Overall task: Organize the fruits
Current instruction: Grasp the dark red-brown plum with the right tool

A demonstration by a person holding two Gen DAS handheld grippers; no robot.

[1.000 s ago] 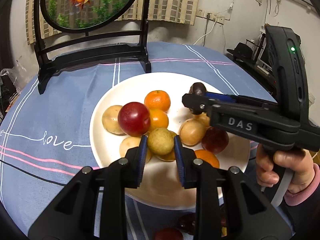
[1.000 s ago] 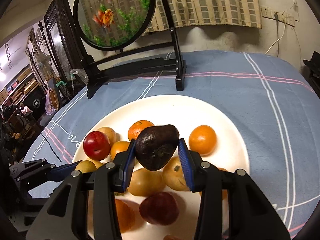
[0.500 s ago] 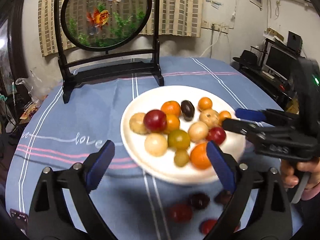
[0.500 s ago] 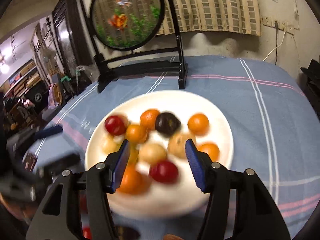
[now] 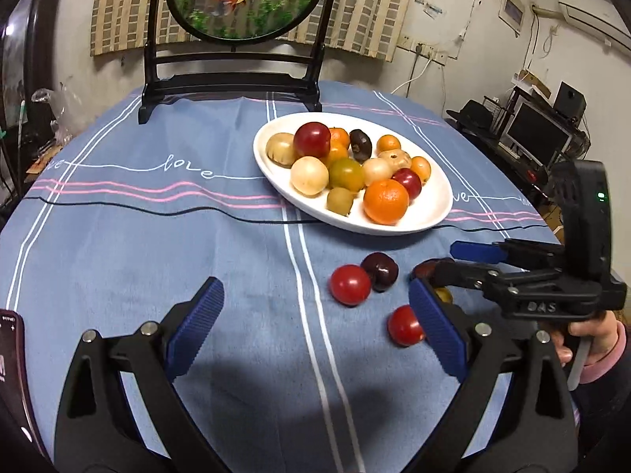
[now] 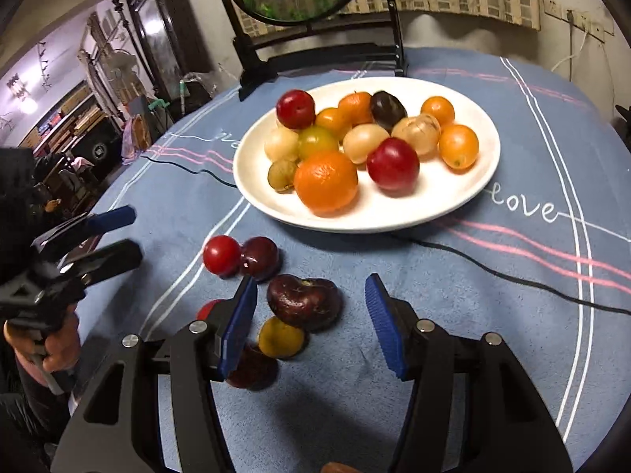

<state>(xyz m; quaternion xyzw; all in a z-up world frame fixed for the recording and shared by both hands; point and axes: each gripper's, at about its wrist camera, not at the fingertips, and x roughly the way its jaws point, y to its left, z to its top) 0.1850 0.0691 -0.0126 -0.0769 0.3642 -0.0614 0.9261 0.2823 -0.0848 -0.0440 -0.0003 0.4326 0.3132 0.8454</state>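
A white plate (image 5: 437,213) (image 6: 473,181) holds several fruits: oranges, red plums, pale round fruits and a dark one. Loose fruits lie on the cloth in front of it: a red one (image 5: 350,284) (image 6: 221,255), a dark plum (image 5: 379,271) (image 6: 260,257), another red one (image 5: 403,325), a dark heart-shaped fruit (image 6: 304,302) and a yellow one (image 6: 280,337). My left gripper (image 5: 313,325) is open and empty above the cloth, left of the loose fruits. My right gripper (image 6: 311,321) (image 5: 449,266) is open, with the dark heart-shaped fruit between its fingers, untouched.
A round goldfish screen on a black stand (image 5: 236,79) (image 6: 315,51) stands behind the plate. A black cable (image 6: 512,272) runs across the blue tablecloth under the plate. A dark phone-like edge (image 5: 10,354) is at the lower left. The table edge falls off on the right.
Both grippers let go of their fruits onto the plate, opened and pulled back toward the near side of the table, over the loose fruits.
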